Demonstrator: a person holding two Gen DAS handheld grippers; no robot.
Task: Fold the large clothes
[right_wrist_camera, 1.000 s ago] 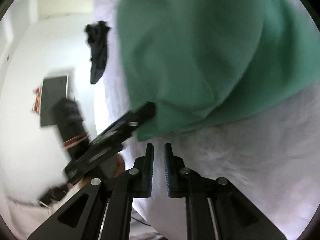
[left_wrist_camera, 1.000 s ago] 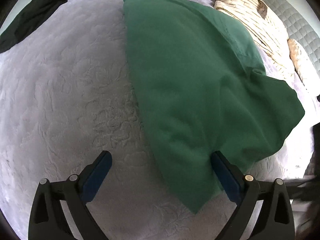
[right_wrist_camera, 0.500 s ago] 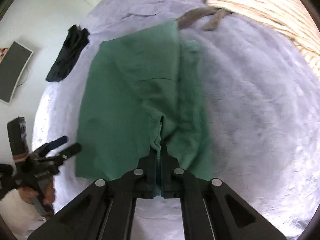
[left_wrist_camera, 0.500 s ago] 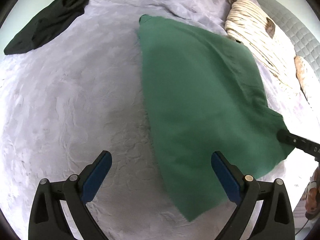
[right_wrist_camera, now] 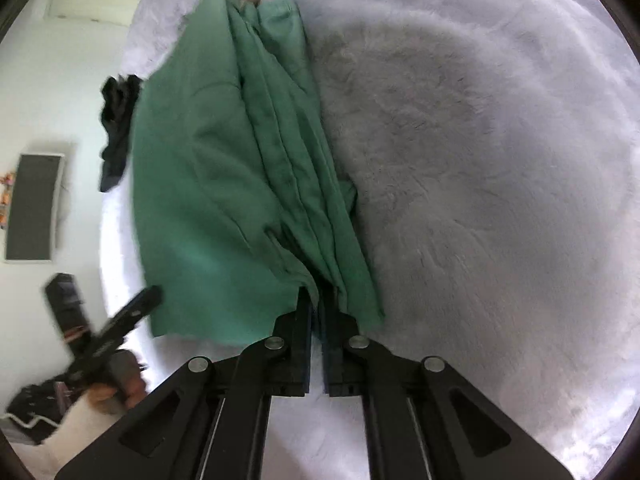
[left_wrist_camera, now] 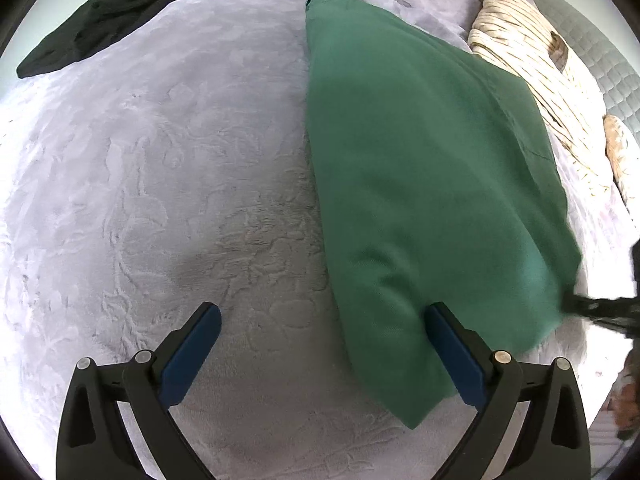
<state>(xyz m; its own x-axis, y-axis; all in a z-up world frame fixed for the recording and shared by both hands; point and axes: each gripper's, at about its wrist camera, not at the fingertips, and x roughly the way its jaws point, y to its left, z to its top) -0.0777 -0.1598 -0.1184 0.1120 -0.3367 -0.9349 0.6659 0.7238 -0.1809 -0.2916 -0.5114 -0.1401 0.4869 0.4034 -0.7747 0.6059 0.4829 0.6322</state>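
Bed (left_wrist_camera: 168, 184) covered in a pale lavender plush blanket with an embossed pattern, filling most of both views.

Left wrist view, left to right: dark garment (left_wrist_camera: 104, 20) crumpled at the far left edge of the bed, well apart from everything else. Left tongs (left_wrist_camera: 320, 344) over bare blanket, blue pads wide apart, nothing between them; the right pad sits over the near edge of the green garment (left_wrist_camera: 420, 168) but is not closed on it. Green garment lies lengthwise down the right half of the bed, folded into a long panel, top surface mostly smooth, near corner tapering to a point just below the right pad. Beyond it, a cream striped pillow (left_wrist_camera: 532, 68) near the garment's far right edge; whether they touch, can't tell. Grey quilted headboard (left_wrist_camera: 588, 52) behind the pillow. Right tongs enter at the right frame edge, blurred, tips at the garment's right corner.

Right wrist view, left to right: white wall with a grey panel (right_wrist_camera: 34, 208), dark garment (right_wrist_camera: 116, 132) at the bed edge, left tongs (right_wrist_camera: 136, 308) blurred at lower left just beside the garment's near edge. Green garment (right_wrist_camera: 208, 184) here shows stacked layers bunched into long pleats running to the right tongs (right_wrist_camera: 316, 308), which are pinched together on the gathered edge. Bare blanket to the right.
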